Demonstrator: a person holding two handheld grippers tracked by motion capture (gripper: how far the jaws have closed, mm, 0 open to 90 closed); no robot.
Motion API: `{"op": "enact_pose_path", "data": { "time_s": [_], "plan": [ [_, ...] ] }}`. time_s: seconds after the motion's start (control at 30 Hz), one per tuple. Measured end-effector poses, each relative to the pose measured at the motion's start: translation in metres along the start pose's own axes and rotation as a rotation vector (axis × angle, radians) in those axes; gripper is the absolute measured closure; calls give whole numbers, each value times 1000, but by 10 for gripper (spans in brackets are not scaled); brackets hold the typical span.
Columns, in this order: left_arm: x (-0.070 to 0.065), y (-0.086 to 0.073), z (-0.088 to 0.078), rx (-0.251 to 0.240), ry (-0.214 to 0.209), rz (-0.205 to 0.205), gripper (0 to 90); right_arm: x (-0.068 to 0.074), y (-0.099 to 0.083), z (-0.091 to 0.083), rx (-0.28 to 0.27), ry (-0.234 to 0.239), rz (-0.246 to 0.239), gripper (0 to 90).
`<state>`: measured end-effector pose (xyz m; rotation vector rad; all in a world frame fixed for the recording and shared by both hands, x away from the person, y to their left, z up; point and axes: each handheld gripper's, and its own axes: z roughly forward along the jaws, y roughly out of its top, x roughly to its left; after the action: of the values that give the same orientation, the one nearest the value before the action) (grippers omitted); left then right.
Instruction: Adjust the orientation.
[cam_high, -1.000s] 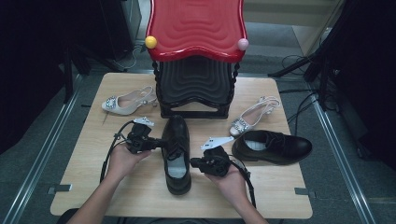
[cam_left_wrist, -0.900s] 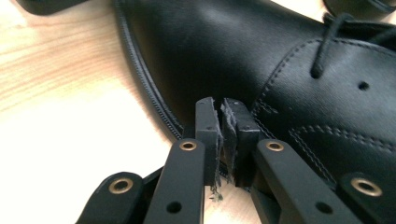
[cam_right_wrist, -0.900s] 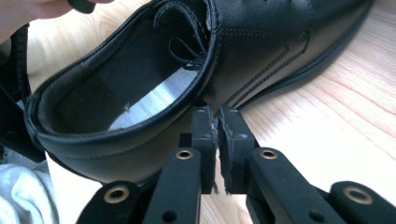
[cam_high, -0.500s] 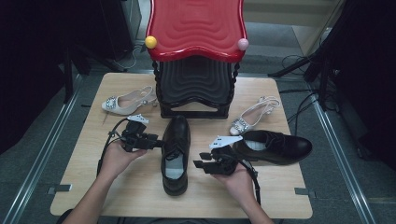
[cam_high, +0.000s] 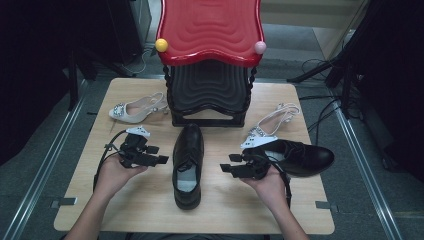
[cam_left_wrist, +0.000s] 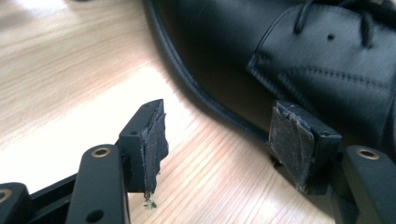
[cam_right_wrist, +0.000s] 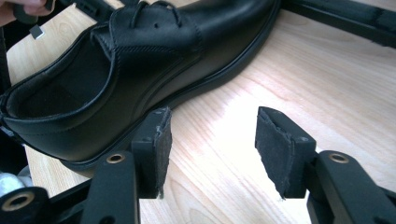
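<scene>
A black shoe (cam_high: 188, 165) is lying in the middle of the desk (cam_high: 150, 210), its toe pointing far toward the red and black stand (cam_high: 210, 60) and its heel near the person. The left claw (cam_high: 159, 160) is hovering just left of the shoe, its jaws having just been opening; they are now standing wide apart and released, with only bare desk between them. In the left gripper view the shoe (cam_left_wrist: 299, 60) is sitting just beyond the pads (cam_left_wrist: 152, 140), not touching them.

The right claw (cam_high: 225, 167) is waiting to the right of the same shoe, also released; its jaws have just been opening too and are gripping nothing. In the right gripper view the shoe (cam_right_wrist: 140, 70) is lying just past the left pad, clear of both.

A second black shoe (cam_high: 300, 156) is resting at the right side of the desk, right behind the right hand (cam_high: 267, 182). A silver sandal (cam_high: 137, 107) is lying at the far left, and another sandal (cam_high: 272, 122) is lying at the far right, beside the stand.
</scene>
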<state>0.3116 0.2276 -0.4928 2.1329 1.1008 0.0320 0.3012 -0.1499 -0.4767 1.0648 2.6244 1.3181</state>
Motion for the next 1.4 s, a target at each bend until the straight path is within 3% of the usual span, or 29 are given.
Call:
{"op": "enact_pose_path", "data": {
  "time_s": [0.4, 0.63, 0.77, 1.07, 1.23, 1.4],
  "plan": [
    [3, -9, -1, 19, 10, -16, 362, -18, 6, -18, 12, -36, 15, 510],
    [4, -9, 0, 23, 13, -16, 361, -28, 5, -39, -9, -68, 40, 623],
    [4, -9, 0, 23, 15, -16, 361, -36, 4, -54, -28, -90, 59, 732],
    [5, -9, 2, 26, 18, -19, 361, -51, -2, -84, -55, -159, 130, 900],
    [5, -9, 3, 32, 21, -18, 362, -57, -6, -82, -11, -199, 149, 900],
    [6, -10, 4, 36, 24, -19, 361, -63, -9, -75, 6, -204, 174, 900]
  ]
}}
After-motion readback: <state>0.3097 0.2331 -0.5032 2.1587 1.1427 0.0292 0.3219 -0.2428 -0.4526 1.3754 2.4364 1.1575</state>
